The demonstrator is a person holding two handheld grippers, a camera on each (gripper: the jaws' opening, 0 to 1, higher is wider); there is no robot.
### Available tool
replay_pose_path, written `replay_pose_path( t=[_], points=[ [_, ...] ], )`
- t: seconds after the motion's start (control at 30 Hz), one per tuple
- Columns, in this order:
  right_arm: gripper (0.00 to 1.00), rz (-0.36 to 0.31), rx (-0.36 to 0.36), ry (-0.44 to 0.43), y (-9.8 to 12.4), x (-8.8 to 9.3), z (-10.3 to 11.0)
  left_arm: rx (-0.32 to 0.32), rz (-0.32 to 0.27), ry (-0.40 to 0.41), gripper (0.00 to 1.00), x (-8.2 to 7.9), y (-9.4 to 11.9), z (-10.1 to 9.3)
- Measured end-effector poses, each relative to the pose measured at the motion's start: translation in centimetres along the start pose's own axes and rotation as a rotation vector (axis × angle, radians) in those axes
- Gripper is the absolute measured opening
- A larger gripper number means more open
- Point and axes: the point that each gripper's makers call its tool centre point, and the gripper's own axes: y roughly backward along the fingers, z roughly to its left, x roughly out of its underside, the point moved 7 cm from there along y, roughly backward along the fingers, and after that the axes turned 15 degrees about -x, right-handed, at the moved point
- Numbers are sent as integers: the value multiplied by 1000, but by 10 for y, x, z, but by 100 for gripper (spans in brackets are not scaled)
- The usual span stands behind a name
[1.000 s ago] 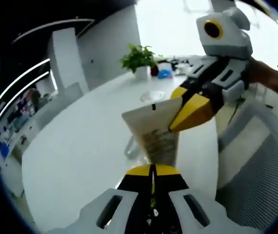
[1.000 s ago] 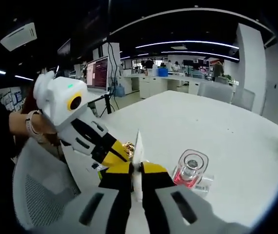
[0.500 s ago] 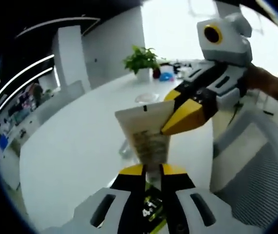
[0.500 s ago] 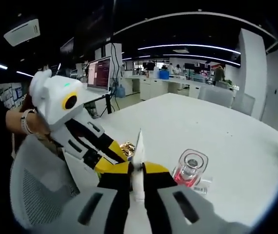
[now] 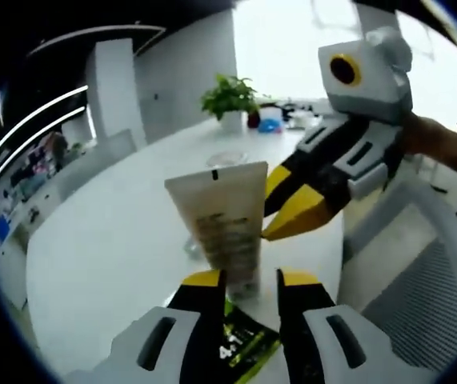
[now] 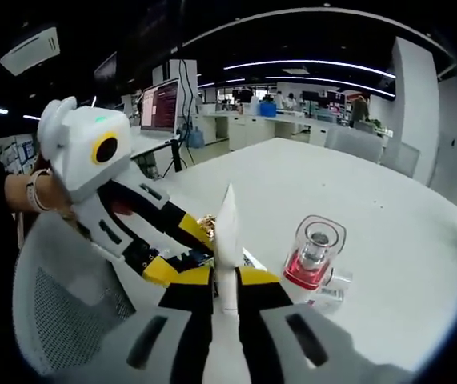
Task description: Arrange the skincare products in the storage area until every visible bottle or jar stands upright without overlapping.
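Left gripper view had my left tool (image 5: 248,280) with its jaws parted, the cream tube (image 5: 220,224) standing between them, cap end down and crimped end up; I could not tell whether either jaw touched it. Just right of the tube, the right tool (image 5: 280,208) reached in with its yellow jaws spread, a hand (image 5: 436,140) behind it. Beneath the tube lay a dark packet with green print (image 5: 240,352) on the white worktop (image 5: 100,264). Far beyond the tube stood a potted plant (image 5: 228,100).

In the right gripper view my right tool (image 6: 226,282) was closed on the tube (image 6: 226,240), seen edge-on. Right of the tube a clear bottle with a pink base (image 6: 312,256) stood upright on the worktop (image 6: 372,216); left of the tube was the left tool (image 6: 168,248), and a mesh chair (image 6: 60,320)
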Motion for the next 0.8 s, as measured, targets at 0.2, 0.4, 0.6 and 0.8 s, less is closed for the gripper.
replay_pose_path(
  t=[0.2,0.4,0.6,0.8],
  points=[
    [3,-3,-33,-4,-4,-1,7,-9,-4,2,24,-2,-3,2],
    [3,10,-46,3,-10,-1,8,-15,-2,-5,23,0,-4,4],
    [2,12,-52,13,-13,-5,8,-30,5,-1,22,2,-9,7],
    [2,22,-59,28,-18,-8,8,-49,9,14,22,5,-17,9]
  ],
)
